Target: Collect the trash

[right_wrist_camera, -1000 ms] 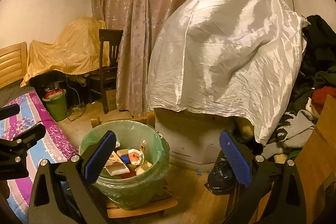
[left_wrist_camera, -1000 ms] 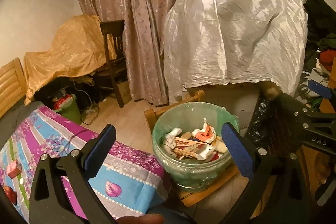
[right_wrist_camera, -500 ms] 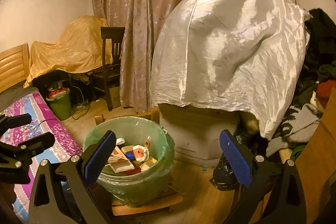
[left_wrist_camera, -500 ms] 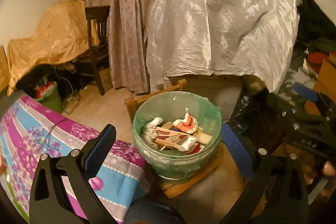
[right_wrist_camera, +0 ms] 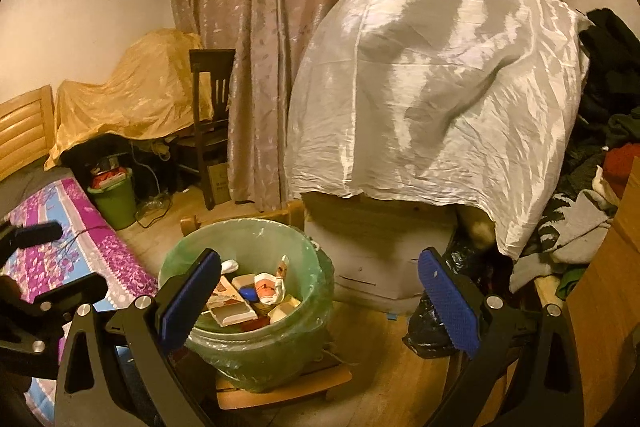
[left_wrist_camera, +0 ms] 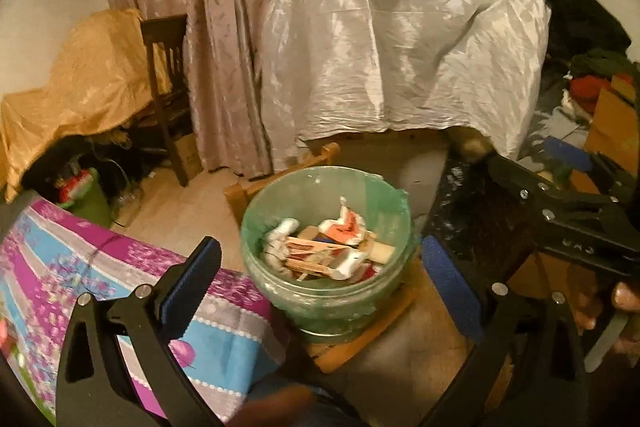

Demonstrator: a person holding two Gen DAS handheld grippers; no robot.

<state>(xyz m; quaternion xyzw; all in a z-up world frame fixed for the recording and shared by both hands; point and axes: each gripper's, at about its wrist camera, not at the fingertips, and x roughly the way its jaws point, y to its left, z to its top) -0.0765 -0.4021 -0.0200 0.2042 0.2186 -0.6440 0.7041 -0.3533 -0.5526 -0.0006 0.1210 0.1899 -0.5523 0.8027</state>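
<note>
Since half a second ago the left tool (left_wrist_camera: 320,279) has swung back a little, so the trash bin (left_wrist_camera: 326,247) sits more squarely between its fingers, while the right tool (right_wrist_camera: 320,301) has held nearly the same outlook. Both tools stand wide open with nothing between their blue pads (left_wrist_camera: 192,277).

The trash bin, lined with a green bag, lies just ahead of the left tool and slightly below it; from the right tool it lies ahead and toward the left finger (right_wrist_camera: 188,301), which covers part of its rim. Inside it lies a heap of crumpled cartons and wrappers (left_wrist_camera: 328,247). The bin rests on a low wooden stool (right_wrist_camera: 280,387).

To the left tool's left lies the bed with its pink and blue patterned cover (left_wrist_camera: 72,267), touching the stool's side. To its right the other tool's black frame (left_wrist_camera: 568,219) crosses the view. Ahead of the right tool's right finger a black bag (right_wrist_camera: 432,331) sits on the wooden floor (right_wrist_camera: 384,387). Beyond the bin stands a bulky shape under a white sheet (right_wrist_camera: 436,79), with curtains (right_wrist_camera: 260,27) behind, a dark chair (right_wrist_camera: 208,123) and a small green bin (right_wrist_camera: 114,199) farther off to the left.
</note>
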